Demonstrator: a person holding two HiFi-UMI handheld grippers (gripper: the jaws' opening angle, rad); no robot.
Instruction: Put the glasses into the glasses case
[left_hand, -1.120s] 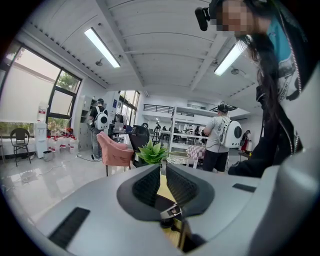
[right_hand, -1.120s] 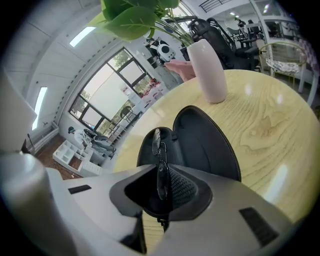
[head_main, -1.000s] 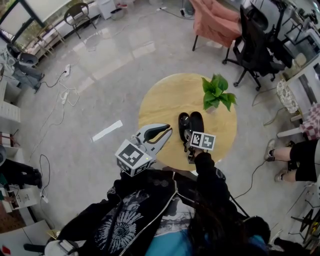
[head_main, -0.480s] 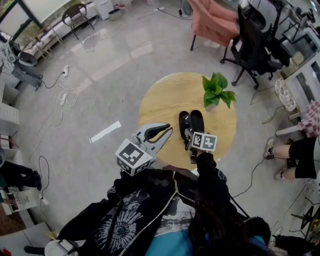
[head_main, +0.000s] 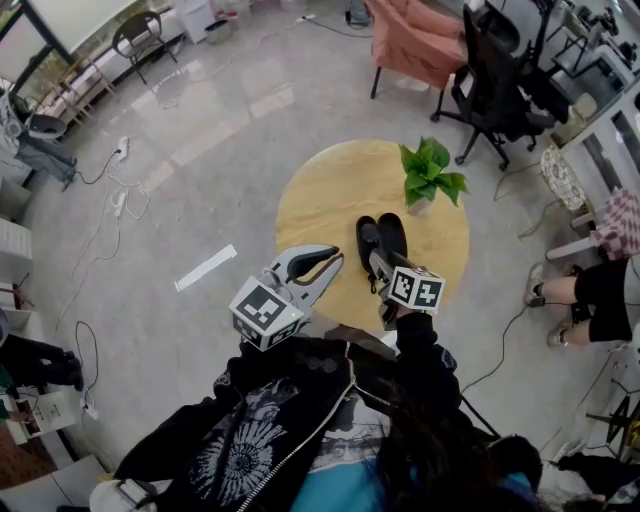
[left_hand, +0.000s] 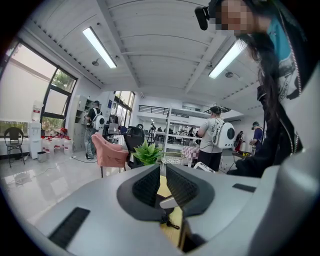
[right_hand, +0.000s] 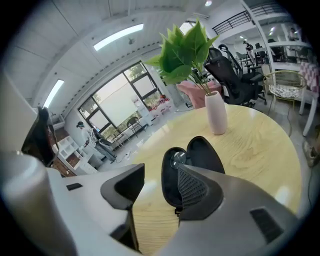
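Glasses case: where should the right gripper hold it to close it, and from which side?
Probably the outer rim of the right-hand half of the glasses case, coming from the right with the open right gripper: the case lies open, hinged down the middle, so that rim is free.

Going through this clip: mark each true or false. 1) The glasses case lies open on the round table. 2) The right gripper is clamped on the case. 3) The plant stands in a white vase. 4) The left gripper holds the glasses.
1) True. The black glasses case lies open on the round wooden table.
2) False. The right gripper hangs over the case with its jaws wide apart and nothing gripped between them.
3) True. The green plant stands in a white vase on the table beyond the case.
4) False. The left gripper is at the table's near edge, away from the case, with its jaws together and nothing between them.
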